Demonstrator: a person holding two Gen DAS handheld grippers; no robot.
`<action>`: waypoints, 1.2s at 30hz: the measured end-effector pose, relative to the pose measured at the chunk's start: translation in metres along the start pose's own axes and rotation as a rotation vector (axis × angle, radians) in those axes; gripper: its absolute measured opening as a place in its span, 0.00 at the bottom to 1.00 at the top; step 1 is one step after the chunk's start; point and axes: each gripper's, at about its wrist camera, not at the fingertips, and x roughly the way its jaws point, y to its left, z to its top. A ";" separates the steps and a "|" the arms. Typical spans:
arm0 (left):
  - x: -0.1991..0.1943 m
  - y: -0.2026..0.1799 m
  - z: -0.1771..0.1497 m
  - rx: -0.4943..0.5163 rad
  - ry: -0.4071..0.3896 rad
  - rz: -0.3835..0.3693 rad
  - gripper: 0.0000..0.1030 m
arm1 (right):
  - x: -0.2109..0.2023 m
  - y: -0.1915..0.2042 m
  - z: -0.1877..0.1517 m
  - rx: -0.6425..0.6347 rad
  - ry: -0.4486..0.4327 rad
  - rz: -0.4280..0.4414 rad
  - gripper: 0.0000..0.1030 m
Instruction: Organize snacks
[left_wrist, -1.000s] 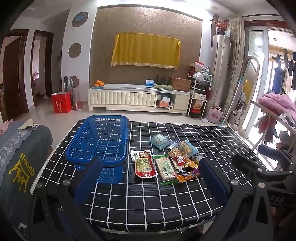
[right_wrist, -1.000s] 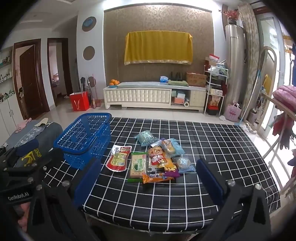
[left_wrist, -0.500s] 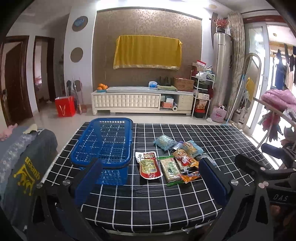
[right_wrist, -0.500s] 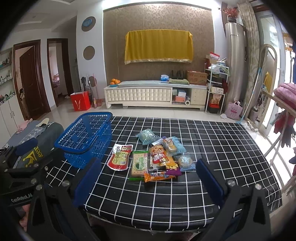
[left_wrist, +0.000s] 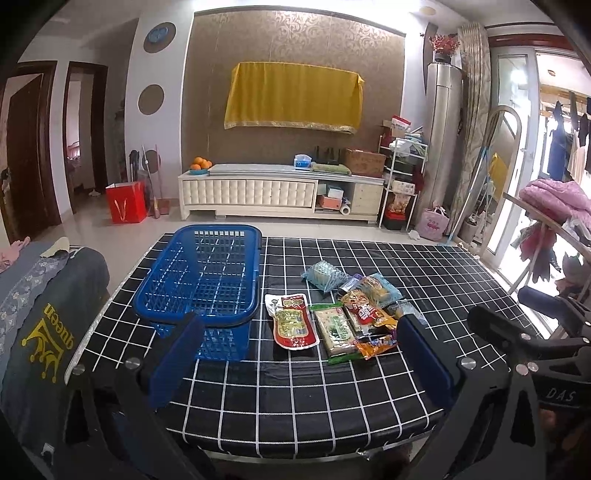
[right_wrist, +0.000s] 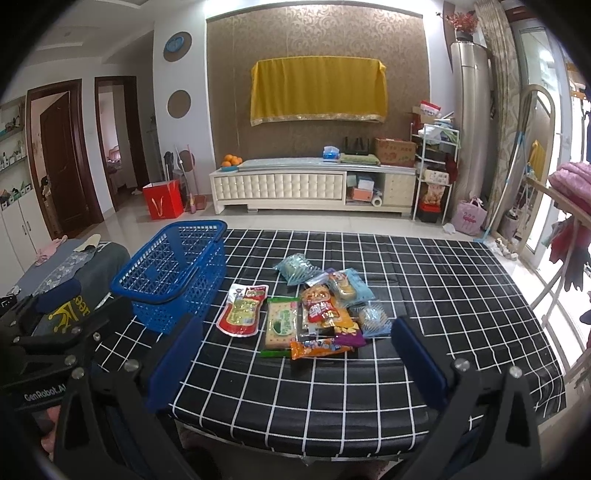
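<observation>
Both tools hang at the near edge of the surface (left_wrist: 295, 398), each spread wide with nothing between its pads. The left tool (left_wrist: 299, 354) faces the gap between the blue basket (left_wrist: 201, 280) and the snack pile; the right tool (right_wrist: 291, 360) looks straight at the pile. The basket appears empty, so nothing seems sorted yet.

A good first pick is probably the red-and-green pouch (left_wrist: 293, 321), which lies flat, just beside the basket and clear of the overlapping packets. Coming down over its narrow width and pinching an edge seam should lift it without dragging the green cracker pack (left_wrist: 336, 330) next to it.
</observation>
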 end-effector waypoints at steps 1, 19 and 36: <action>0.000 0.000 0.000 0.001 -0.001 0.000 1.00 | 0.000 0.000 0.000 -0.001 0.000 -0.001 1.00; 0.000 0.000 -0.001 -0.002 0.005 0.001 1.00 | 0.001 0.000 -0.003 0.002 0.011 0.007 1.00; 0.000 0.000 -0.003 -0.004 0.018 -0.002 1.00 | 0.003 -0.001 -0.005 0.010 0.027 0.013 1.00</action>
